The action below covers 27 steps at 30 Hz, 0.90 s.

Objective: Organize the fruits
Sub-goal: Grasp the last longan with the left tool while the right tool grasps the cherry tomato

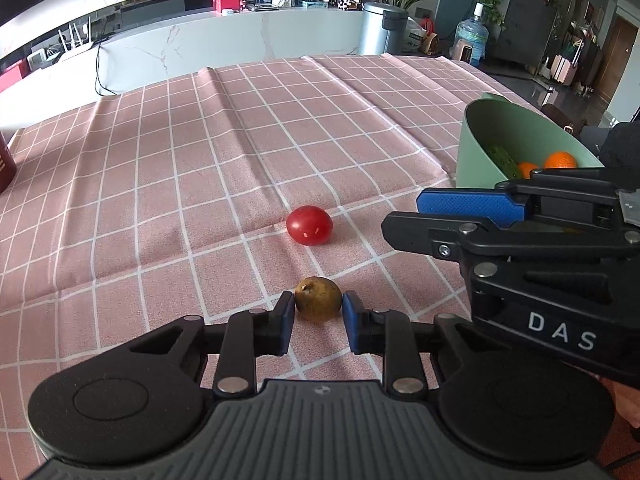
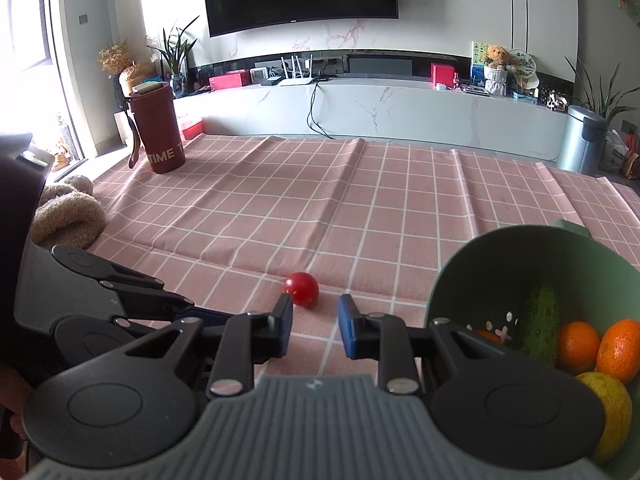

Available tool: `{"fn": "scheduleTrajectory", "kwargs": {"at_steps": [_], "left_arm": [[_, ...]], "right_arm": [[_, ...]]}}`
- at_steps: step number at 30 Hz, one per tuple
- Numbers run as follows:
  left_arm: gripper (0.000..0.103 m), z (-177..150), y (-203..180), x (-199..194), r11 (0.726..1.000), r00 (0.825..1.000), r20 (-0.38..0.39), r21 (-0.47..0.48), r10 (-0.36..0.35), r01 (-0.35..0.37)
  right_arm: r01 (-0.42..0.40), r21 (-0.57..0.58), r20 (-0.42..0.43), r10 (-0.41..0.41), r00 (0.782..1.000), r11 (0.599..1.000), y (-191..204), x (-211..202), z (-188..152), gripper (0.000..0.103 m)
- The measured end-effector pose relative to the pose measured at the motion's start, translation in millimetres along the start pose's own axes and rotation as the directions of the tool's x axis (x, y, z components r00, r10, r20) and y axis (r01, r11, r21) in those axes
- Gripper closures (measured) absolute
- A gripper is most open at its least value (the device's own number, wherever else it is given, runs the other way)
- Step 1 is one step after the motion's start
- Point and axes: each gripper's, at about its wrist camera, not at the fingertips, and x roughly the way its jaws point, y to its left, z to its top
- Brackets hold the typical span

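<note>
A small brown-yellow fruit (image 1: 318, 298) lies on the pink checked tablecloth (image 1: 200, 160), right between the blue pads of my left gripper (image 1: 318, 312), which touch or nearly touch its sides. A red tomato (image 1: 309, 225) lies just beyond it; it also shows in the right wrist view (image 2: 302, 288). My right gripper (image 2: 314, 326) is open and empty, just short of the tomato; it also shows in the left wrist view (image 1: 472, 210). A green bowl (image 2: 500, 256) at the right holds a cucumber (image 2: 538, 322), oranges (image 2: 619, 350) and a yellow fruit (image 2: 610, 412).
A dark red tumbler (image 2: 158, 130) stands at the cloth's far left. A beige plush item (image 2: 66, 212) lies at the left edge. A white TV bench (image 2: 380, 108) and a metal bin (image 2: 582, 144) are beyond the table.
</note>
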Motion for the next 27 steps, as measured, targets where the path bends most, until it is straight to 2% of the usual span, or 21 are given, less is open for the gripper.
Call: {"fn": "scheduleTrajectory", "kwargs": {"at_steps": [5,11,18,20,27], "left_arm": [[0.075,4.8,15.3,-10.2,0.996,0.998,0.032,-0.073,0.057,-0.055],[0.075,8.0,47.3,-22.3,0.967,0.989,0.069,-0.227,0.134,-0.116],[0.075,7.7,52.1,-16.0,0.958,0.987,0.052,-0.254,0.15,-0.132],[0.075,7.6,54.3,-14.5,0.956,0.988,0.048,-0.262,0.15,-0.132],[0.075,6.9,59.1,-11.0,0.953,0.989,0.045,-0.278,0.14,-0.122]], "right_arm": [[0.012,-0.021,0.015,-0.011,1.0,1.0,1.2,6.5,3.4,0.081],[-0.012,-0.06,-0.006,0.012,1.0,0.998,14.9,25.2,9.1,0.081],[0.034,-0.107,-0.063,-0.041,0.997,0.994,23.8,55.3,8.9,0.077],[0.042,-0.111,-0.069,-0.05,0.996,0.993,23.4,61.5,8.3,0.067],[0.046,-0.093,-0.085,-0.054,0.995,0.995,22.2,78.6,10.0,0.067]]}}
